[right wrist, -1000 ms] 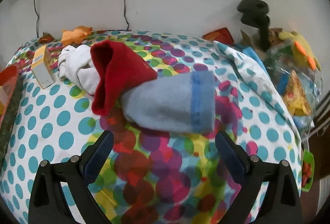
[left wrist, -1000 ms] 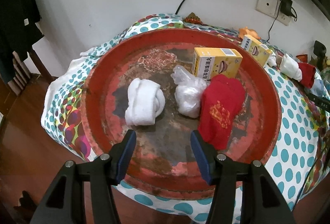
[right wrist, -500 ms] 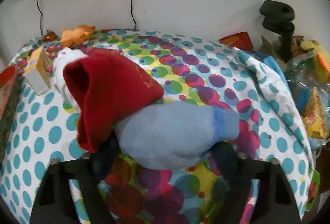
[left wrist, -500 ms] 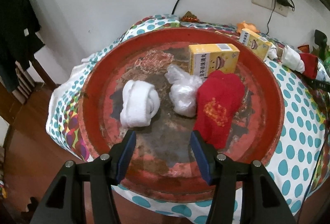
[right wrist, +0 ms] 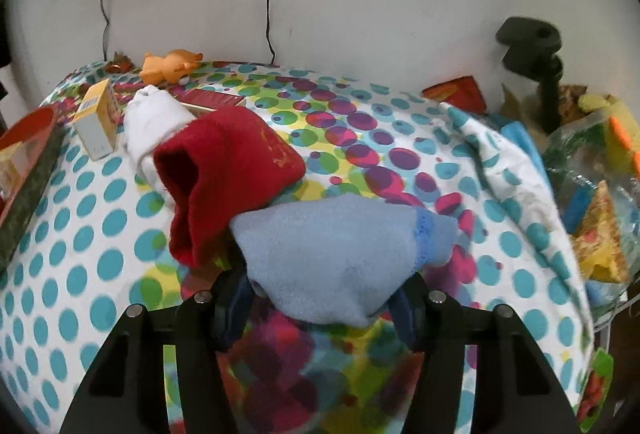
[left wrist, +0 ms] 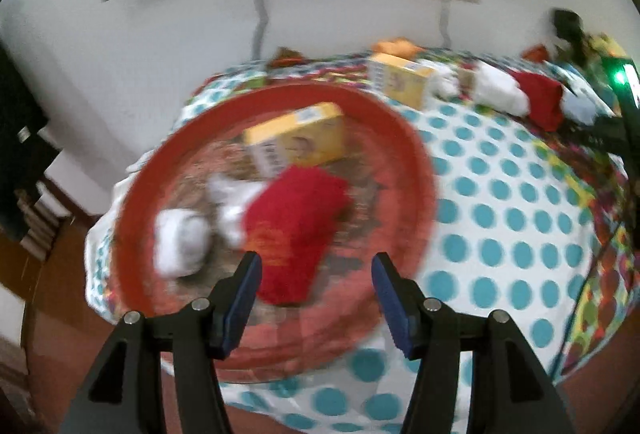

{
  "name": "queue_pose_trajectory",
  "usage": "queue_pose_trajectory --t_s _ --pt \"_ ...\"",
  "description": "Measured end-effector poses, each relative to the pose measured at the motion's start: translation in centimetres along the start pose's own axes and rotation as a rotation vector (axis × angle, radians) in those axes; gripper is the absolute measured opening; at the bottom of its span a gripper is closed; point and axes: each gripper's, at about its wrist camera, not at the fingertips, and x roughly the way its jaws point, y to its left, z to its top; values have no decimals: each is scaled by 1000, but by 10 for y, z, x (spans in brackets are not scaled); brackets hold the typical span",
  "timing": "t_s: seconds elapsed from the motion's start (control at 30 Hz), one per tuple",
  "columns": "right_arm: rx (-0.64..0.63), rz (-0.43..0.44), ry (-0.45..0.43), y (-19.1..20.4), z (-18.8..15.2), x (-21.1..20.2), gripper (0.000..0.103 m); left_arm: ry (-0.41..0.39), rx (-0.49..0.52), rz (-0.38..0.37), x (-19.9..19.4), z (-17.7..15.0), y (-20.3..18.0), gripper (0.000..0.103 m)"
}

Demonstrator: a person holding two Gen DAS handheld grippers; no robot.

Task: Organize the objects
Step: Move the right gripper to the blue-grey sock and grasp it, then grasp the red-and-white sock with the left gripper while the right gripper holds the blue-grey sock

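right tool [right wrist: 320, 298] closing on blue sock [right wrist: 340, 254] | left tool [left wrist: 316, 286] wide, empty, above tray rim [left wrist: 424, 170]

Dotted tablecloth [right wrist: 100, 194] under red tray [left wrist: 416, 170]

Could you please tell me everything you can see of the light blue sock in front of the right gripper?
The light blue sock is a soft, fleecy bundle with a darker blue band near its right end. It is bunched between the fingers of the right gripper, whose jaws are closing on it, and bulges over them. Its underside is hidden, so contact with the dotted tablecloth cannot be told. Its upper left edge touches the red sock.
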Motion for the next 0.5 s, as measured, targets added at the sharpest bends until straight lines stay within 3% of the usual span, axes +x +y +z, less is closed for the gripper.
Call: queue_pose_trajectory --t_s 0.27,0.5 --pt "8 -32 -26 -15 -22 -25 56 -6 108 -91 2 16 -61 59" --pt "28 -29 -40 -29 -35 -37 56 2 104 -197 12 47 -103 59"
